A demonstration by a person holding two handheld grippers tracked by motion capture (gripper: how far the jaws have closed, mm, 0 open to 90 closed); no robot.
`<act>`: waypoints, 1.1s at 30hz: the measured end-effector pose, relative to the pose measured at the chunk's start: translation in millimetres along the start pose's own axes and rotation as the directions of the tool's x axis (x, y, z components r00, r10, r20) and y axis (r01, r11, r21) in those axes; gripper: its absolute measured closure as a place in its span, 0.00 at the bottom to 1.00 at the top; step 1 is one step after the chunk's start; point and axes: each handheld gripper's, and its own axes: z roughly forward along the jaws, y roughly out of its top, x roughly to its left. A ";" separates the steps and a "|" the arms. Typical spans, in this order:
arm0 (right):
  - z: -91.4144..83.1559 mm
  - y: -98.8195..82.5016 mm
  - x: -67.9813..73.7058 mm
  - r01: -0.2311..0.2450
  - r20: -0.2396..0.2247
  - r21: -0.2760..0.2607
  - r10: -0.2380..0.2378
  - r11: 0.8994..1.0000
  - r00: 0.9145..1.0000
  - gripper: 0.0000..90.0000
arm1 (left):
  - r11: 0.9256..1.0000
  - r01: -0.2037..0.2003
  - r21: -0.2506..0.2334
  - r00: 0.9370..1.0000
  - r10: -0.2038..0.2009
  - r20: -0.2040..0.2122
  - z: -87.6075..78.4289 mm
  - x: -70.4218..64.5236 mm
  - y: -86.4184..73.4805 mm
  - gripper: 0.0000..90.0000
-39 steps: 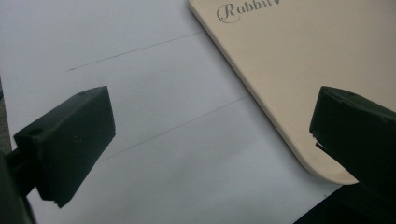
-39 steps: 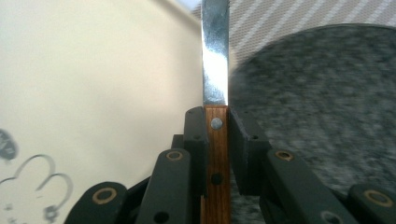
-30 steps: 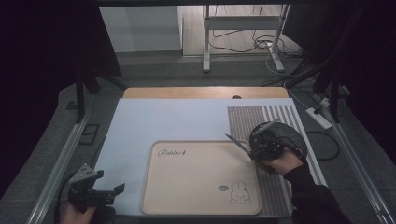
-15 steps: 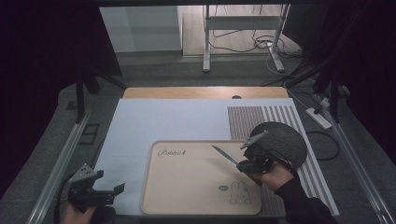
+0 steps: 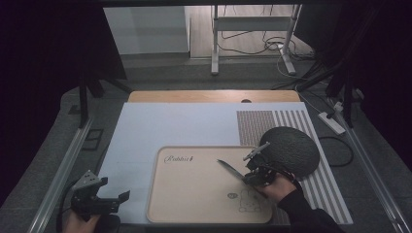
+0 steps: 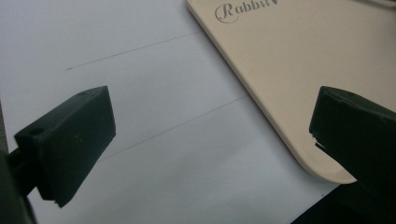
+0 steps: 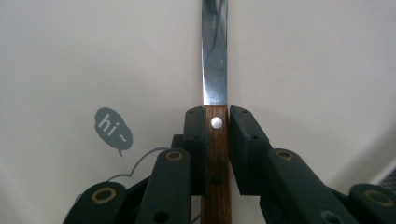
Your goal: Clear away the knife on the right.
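A knife (image 5: pixel 229 168) with a steel blade (image 7: pixel 214 51) and a wooden handle (image 7: pixel 216 163) is clamped in my right gripper (image 5: pixel 256 171), which is shut on the handle. The blade points left and away over a beige cutting board (image 5: pixel 194 194) printed with "Rabbit" (image 6: pixel 243 9) and a small cartoon (image 5: pixel 247 200). My left gripper (image 5: pixel 104 198) stands open at the table's front left corner, nothing between its jaws, just off the cutting board's near left corner (image 6: pixel 322 163). A dark round mat (image 5: pixel 291 148) lies right of the board.
A white sheet (image 5: pixel 160 131) covers the table, with a striped mat (image 5: pixel 272 120) at its right under the dark round mat. A wooden table edge (image 5: pixel 214 96) runs along the back. Metal rails (image 5: pixel 63 170) flank the table; cables and a power strip (image 5: pixel 332 122) lie on the floor at right.
My right gripper has carried the knife from the dark round mat leftward and nearer, out over the cutting board. The left gripper has stayed in place.
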 end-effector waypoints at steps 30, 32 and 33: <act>17.9 22.8 4.6 0.147 -0.059 0.034 -0.145 0.989 0.988 0.99 | 1.000 -0.006 0.002 1.000 0.006 0.006 0.1 -0.1 0.1 0.01; 15.4 19.5 -0.6 0.129 -0.055 0.034 -0.127 0.991 0.990 0.99 | 1.000 -0.005 0.002 1.000 0.005 0.007 0.2 0.0 0.1 0.01; 14.1 17.7 -3.3 0.118 -0.055 0.035 -0.116 0.992 0.992 0.99 | 1.000 -0.005 0.003 1.000 0.004 0.007 0.2 0.1 0.1 0.01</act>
